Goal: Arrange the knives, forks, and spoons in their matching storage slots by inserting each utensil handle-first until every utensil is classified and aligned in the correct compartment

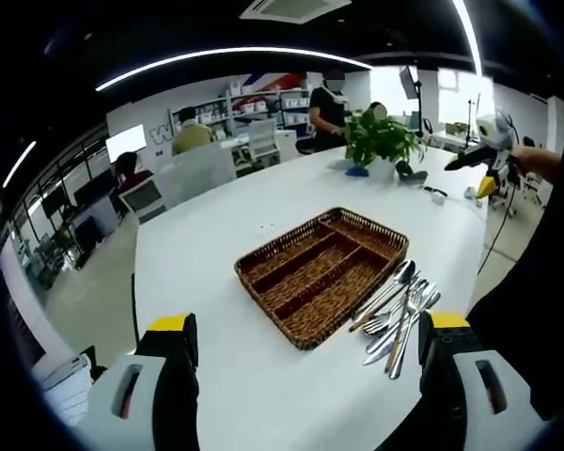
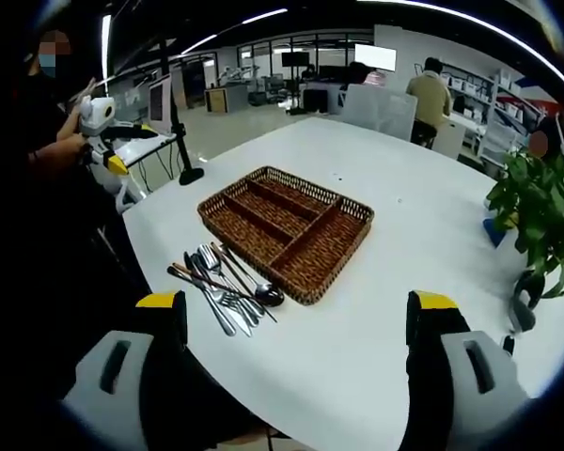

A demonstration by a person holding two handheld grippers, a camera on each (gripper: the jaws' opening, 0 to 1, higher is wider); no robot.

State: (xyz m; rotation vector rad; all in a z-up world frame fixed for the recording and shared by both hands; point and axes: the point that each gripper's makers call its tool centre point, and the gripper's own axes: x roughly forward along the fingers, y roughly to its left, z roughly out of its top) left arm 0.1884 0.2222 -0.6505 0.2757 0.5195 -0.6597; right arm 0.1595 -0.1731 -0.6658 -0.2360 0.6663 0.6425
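Cutlery (image 2: 226, 282) beside wicker tray (image 2: 287, 225); wall lettering probably unreadable.

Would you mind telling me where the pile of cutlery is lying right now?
The cutlery pile lies on the white table against the wicker tray, right of it in the left gripper view, left in the right.

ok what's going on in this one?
A person holds a two-jaw gripper in each hand above a white table. Both the left gripper and the right gripper are open and hold nothing. A brown woven wicker tray with divided compartments sits empty. A pile of metal knives, forks and spoons lies on the table beside the tray. No utensil has been sorted yet.
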